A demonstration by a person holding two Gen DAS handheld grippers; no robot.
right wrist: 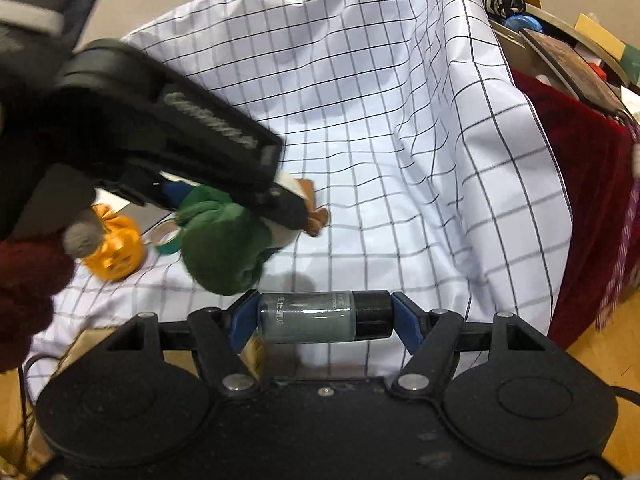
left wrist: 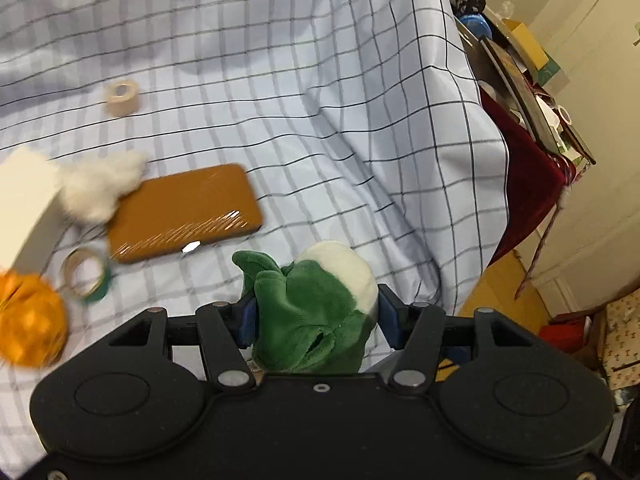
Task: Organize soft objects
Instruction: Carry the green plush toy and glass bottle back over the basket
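Observation:
My left gripper (left wrist: 316,312) is shut on a green and white plush toy (left wrist: 316,304), squeezed between its blue pads above the checked cloth (left wrist: 320,100). In the right wrist view the same left gripper (right wrist: 236,204) hangs at the upper left, and the green plush toy (right wrist: 224,248) bulges beneath it. My right gripper (right wrist: 324,316) is shut on a small pale green bottle (right wrist: 308,318) with a black cap, held crosswise between its pads. A white fluffy tuft (left wrist: 100,188) and an orange pumpkin-shaped soft toy (left wrist: 28,320) lie on the cloth at the left.
On the cloth lie a brown flat case (left wrist: 184,216), a white box (left wrist: 24,216), a beige tape roll (left wrist: 122,98) and a green-edged tape ring (left wrist: 86,276). At the right stands a cluttered table draped in dark red cloth (left wrist: 528,184). A dark red sleeve (right wrist: 24,300) fills the left edge.

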